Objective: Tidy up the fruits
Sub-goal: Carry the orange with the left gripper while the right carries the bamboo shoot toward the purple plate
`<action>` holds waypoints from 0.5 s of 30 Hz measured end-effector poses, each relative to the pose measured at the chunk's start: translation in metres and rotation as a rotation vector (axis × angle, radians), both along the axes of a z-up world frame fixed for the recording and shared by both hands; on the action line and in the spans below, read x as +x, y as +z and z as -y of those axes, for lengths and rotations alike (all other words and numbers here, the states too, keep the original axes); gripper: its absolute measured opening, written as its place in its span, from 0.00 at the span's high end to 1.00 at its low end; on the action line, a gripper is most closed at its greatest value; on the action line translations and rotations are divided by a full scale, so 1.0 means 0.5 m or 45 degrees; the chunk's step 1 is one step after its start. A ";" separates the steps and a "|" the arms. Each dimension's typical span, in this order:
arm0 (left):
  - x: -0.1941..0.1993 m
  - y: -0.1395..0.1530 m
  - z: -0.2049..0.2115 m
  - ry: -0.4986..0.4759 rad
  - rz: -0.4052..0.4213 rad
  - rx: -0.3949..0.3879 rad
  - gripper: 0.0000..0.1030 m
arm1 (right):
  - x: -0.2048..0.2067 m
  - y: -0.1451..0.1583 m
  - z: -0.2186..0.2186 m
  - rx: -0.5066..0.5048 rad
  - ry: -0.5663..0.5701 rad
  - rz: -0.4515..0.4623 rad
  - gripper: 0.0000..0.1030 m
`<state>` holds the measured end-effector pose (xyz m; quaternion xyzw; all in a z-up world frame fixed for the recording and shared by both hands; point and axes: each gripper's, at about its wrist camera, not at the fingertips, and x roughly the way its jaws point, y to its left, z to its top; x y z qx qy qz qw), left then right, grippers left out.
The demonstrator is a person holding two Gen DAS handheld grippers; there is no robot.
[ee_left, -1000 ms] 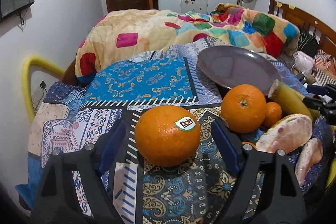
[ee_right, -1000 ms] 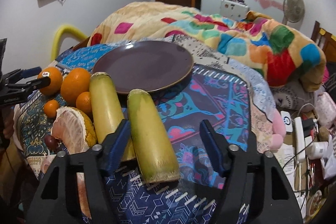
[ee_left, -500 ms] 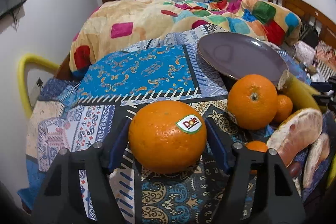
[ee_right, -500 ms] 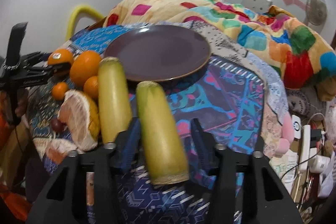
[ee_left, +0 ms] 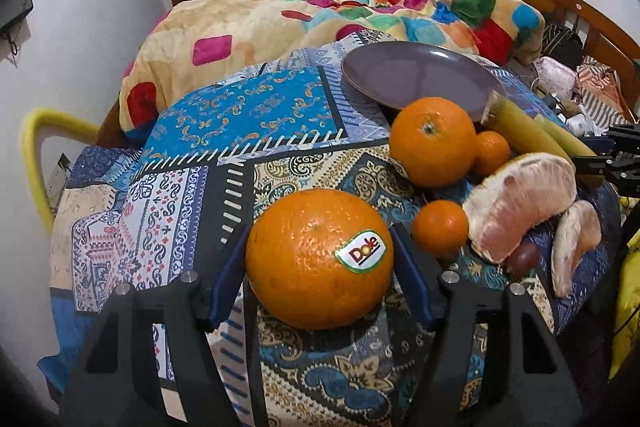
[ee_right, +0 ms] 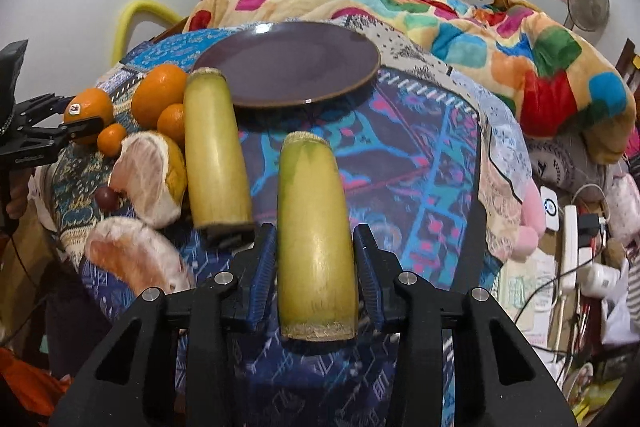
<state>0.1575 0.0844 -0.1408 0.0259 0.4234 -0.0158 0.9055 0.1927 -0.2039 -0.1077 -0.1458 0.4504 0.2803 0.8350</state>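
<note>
In the left wrist view, the left gripper [ee_left: 320,263] clamps its blue pads against both sides of the big Dole-stickered orange [ee_left: 319,259], low on the patterned bedspread [ee_left: 240,115]. A second large orange [ee_left: 433,141] sits at 2 o'clock from it, and the purple plate [ee_left: 416,79] lies beyond that. In the right wrist view, the right gripper [ee_right: 315,267] squeezes the near sugarcane piece [ee_right: 314,243]. Another sugarcane piece [ee_right: 214,151] lies at 10 o'clock, with the plate at 12 o'clock.
</note>
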 end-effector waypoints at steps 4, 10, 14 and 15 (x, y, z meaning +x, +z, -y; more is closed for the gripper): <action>0.007 -0.002 0.000 0.015 0.001 -0.013 0.33 | 0.006 -0.012 -0.019 -0.048 0.006 -0.006 0.62; 0.009 -0.003 -0.003 0.007 0.022 -0.019 0.33 | 0.025 -0.021 -0.024 -0.010 0.000 -0.032 0.65; 0.008 -0.001 0.005 -0.003 0.034 0.013 0.34 | 0.015 -0.014 -0.024 0.007 -0.011 0.007 0.65; 0.008 0.001 0.006 -0.002 0.038 0.013 0.34 | 0.011 -0.009 -0.024 0.008 -0.012 0.029 0.65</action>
